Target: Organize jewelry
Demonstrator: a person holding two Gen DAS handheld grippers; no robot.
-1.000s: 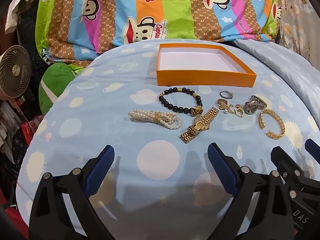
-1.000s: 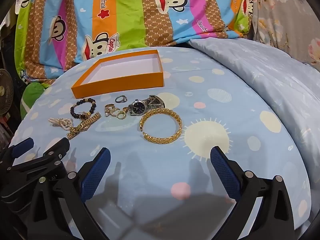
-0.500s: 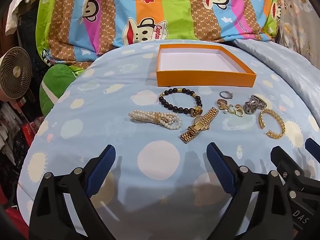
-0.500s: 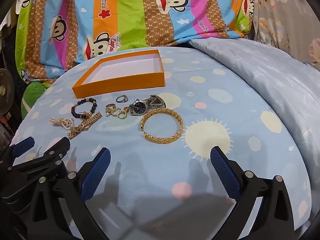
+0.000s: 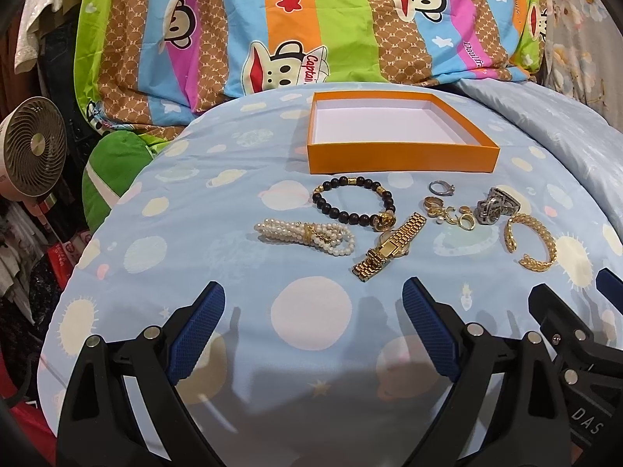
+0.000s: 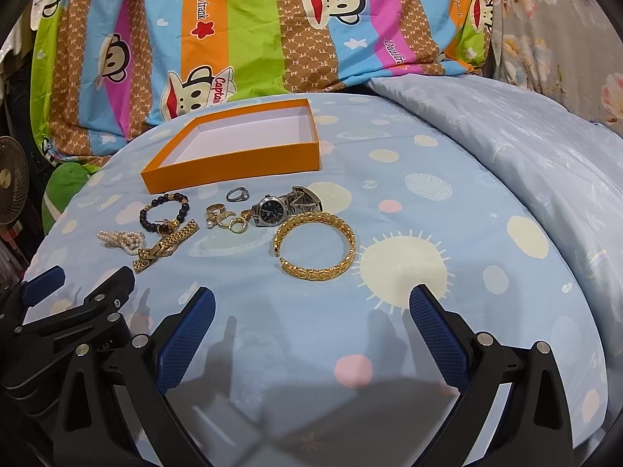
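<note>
Leftmost, the left gripper (image 5: 313,303) hangs with fingers spread wide and empty above the bedsheet (image 5: 187,233); ahead lie a pearl bracelet (image 5: 305,235), black bead bracelet (image 5: 352,204), gold watch (image 5: 389,247), ring (image 5: 441,187), silver watch (image 6: 286,205) and gold bangle (image 6: 314,251), all before the orange box (image 5: 401,161). Beside it the right gripper (image 6: 311,307) likewise gapes empty.

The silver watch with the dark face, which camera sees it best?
The right wrist view: the silver watch shows its dark dial there, unblocked. The left wrist view catches it side-on, so the dial is hidden.
</note>
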